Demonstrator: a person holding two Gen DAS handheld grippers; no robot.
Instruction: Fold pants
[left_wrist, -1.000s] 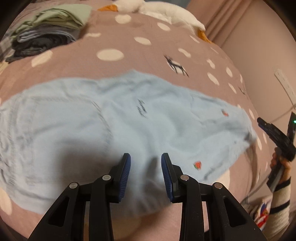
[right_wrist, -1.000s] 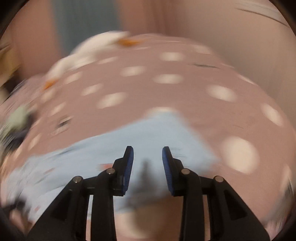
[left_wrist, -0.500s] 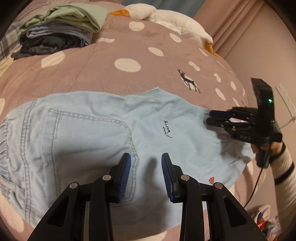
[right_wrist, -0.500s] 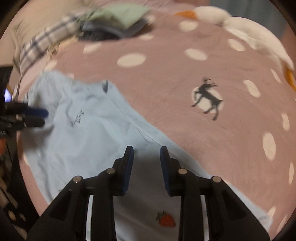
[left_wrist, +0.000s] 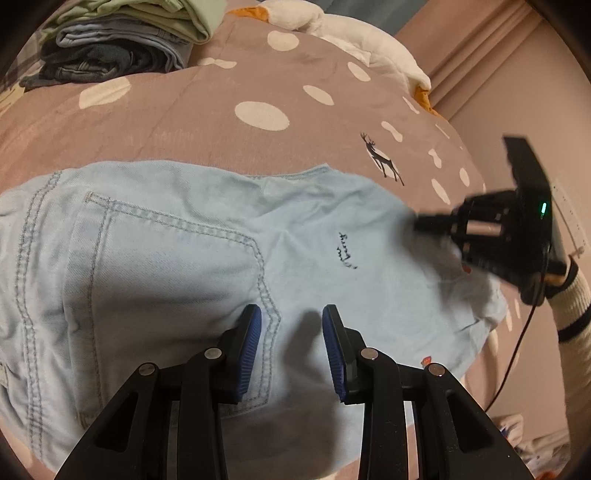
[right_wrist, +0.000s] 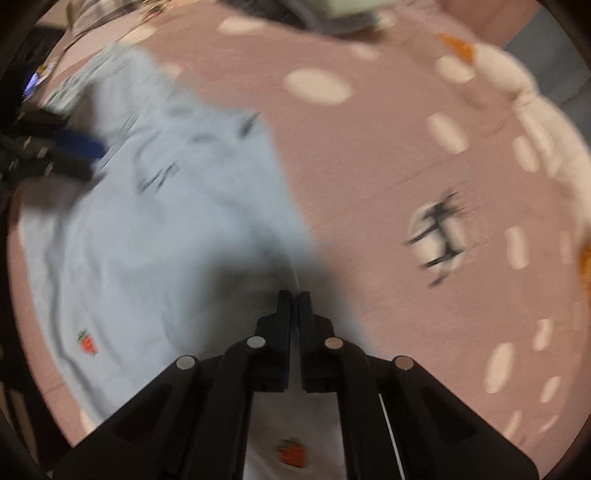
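Light blue denim pants (left_wrist: 177, 258) lie spread on a pink polka-dot bedspread (left_wrist: 229, 85), back pocket up, with small strawberry embroideries. My left gripper (left_wrist: 291, 343) is open and hovers just above the pants near the pocket's corner. My right gripper (right_wrist: 294, 302) is shut on the pants' far edge (right_wrist: 159, 221) near the leg end and lifts the fabric slightly. It also shows in the left wrist view (left_wrist: 436, 223), blurred, at the right end of the pants.
A stack of folded clothes (left_wrist: 122, 40) sits at the back left of the bed. A white stuffed goose (left_wrist: 354, 33) lies along the far edge. A wall and curtain stand to the right. A deer print (left_wrist: 382, 160) marks the bedspread.
My right gripper has closed its jaws on the pants' edge. My left gripper has moved a little lower and closer to the pants, still open.
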